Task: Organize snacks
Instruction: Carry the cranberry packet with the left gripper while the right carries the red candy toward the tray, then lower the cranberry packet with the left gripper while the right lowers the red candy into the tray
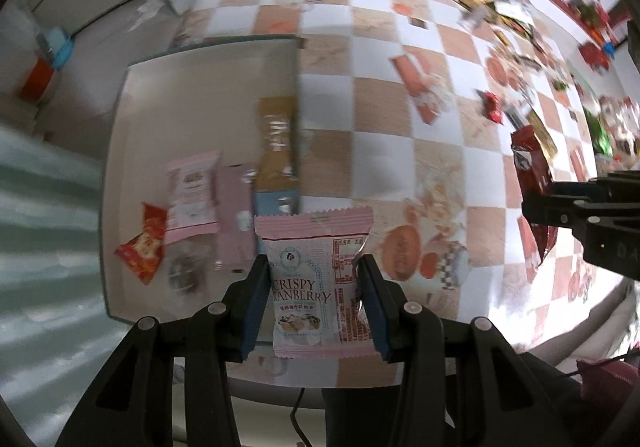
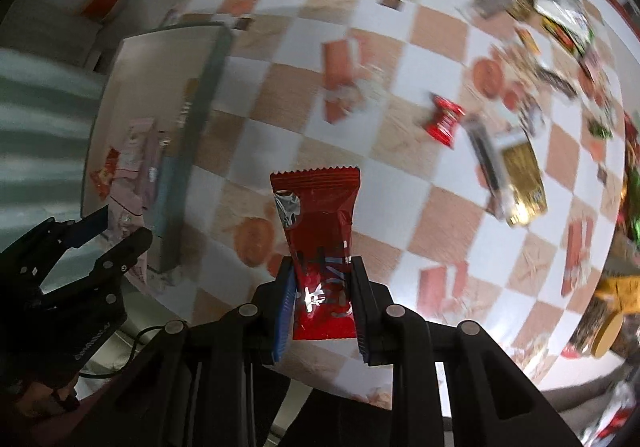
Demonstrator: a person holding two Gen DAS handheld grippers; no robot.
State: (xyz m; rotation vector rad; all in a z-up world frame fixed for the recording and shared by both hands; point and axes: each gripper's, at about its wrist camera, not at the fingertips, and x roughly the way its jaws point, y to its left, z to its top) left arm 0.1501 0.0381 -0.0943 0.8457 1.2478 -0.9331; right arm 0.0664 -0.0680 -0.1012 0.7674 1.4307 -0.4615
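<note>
Both grippers loaded above table, near tray [image 1: 132,95]
Left gripper [image 1: 316,303] pinches cranberry packet [image 1: 312,267]; right gripper [image 2: 322,297] pinches red packet [image 2: 320,247] by its lower end; either slick wrapper may slip out short of the tray

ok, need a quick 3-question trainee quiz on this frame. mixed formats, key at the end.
1. True or false: the left gripper is shut on the pink Crispy Cranberry packet.
2. What does the right gripper hold? A) a gold packet B) a red packet C) a jar D) nothing
3. Name the container on the checkered tablecloth that already holds several snack packets.

Key
1. True: the packet sits pinched between both pads.
2. B: the red packet stands upright between the fingers.
3. The grey tray, seen to the left in both wrist views; it holds pink, red and tan packets.
</note>
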